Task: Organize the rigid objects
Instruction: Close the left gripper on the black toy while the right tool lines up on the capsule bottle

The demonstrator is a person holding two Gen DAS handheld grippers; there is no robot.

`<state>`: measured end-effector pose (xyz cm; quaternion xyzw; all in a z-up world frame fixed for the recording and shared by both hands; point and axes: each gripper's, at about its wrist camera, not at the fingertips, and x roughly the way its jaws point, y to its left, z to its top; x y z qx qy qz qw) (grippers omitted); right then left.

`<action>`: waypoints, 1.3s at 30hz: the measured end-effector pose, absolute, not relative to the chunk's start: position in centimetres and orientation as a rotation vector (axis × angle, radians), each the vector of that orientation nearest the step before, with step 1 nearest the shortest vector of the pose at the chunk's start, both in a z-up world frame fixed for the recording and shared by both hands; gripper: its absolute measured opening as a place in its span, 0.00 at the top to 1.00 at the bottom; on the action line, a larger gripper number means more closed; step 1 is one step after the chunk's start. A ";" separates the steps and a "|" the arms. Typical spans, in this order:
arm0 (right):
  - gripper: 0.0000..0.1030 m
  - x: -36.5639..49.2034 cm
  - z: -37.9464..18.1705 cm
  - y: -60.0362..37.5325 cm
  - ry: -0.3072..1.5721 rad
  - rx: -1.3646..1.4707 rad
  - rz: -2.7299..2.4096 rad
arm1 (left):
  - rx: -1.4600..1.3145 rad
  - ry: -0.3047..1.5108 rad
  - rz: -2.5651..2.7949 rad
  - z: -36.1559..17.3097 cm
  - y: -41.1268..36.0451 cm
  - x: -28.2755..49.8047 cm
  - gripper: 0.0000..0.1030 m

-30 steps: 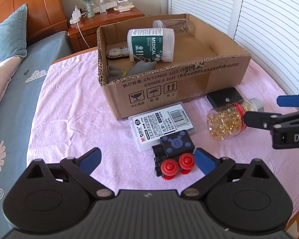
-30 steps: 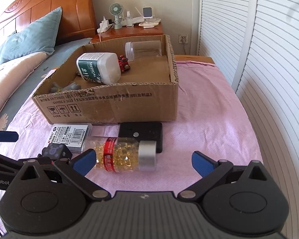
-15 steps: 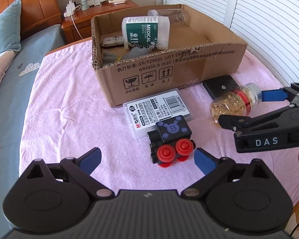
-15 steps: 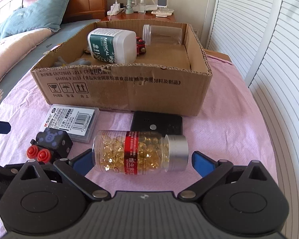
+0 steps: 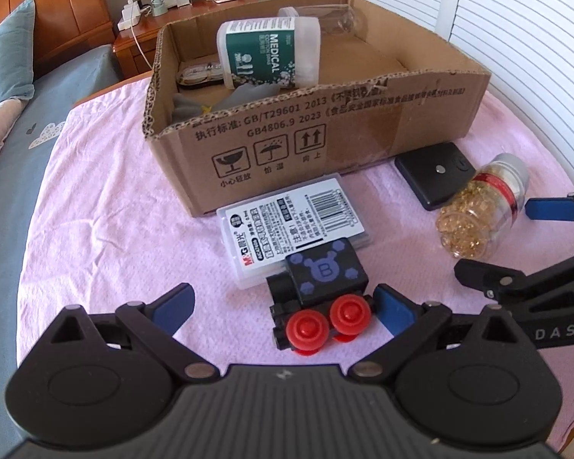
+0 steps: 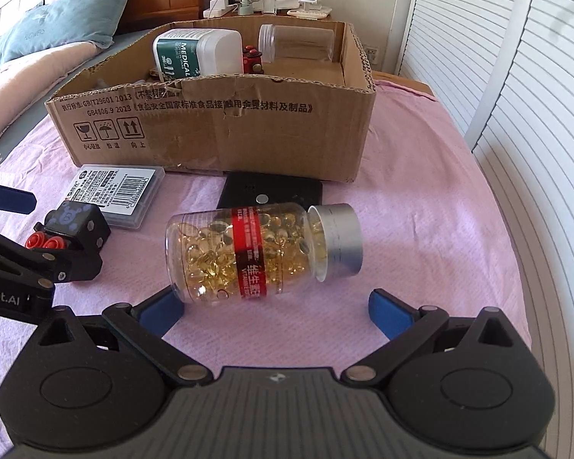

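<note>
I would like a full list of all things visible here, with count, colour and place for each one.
cardboard box: 1, brown, on the pink cloth
medical bottle: 1, white and green, lying in the box
clear jar: 1, transparent, lying in the box
capsule bottle: 1, clear with red label, silver cap, lying before the right gripper
black flat case: 1, black, before the box
plastic case: 1, clear, white label, before the box
toy block: 1, black, red wheels, at the left gripper
left gripper: 1, black, blue pads, open
right gripper: 1, black, blue pads, open
</note>
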<state>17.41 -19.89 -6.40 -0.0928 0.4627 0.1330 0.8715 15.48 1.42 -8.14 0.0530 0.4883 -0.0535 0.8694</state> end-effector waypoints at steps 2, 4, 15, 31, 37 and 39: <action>0.00 17.4 -6.4 -19.9 0.966 -0.195 0.280 | 0.094 1.026 -0.109 -8.4 2.0 15.2 0.04; 0.00 17.4 -6.4 -19.9 0.966 -0.195 0.280 | 0.079 1.030 -0.104 -8.4 2.9 14.8 0.03; 0.00 17.3 -6.3 -19.8 0.968 -0.192 0.272 | 0.057 1.043 0.025 -8.4 7.7 12.7 0.02; 0.00 17.0 -6.3 -20.0 0.953 -0.192 0.280 | -0.004 0.987 -0.098 -8.0 4.2 14.4 0.24; 0.00 16.7 -6.5 -20.1 0.930 -0.194 0.293 | 0.027 0.937 -0.104 -7.7 3.6 14.1 0.51; 0.00 16.6 -6.5 -20.2 0.919 -0.196 0.301 | 0.016 0.935 -0.107 -7.6 3.9 14.0 0.51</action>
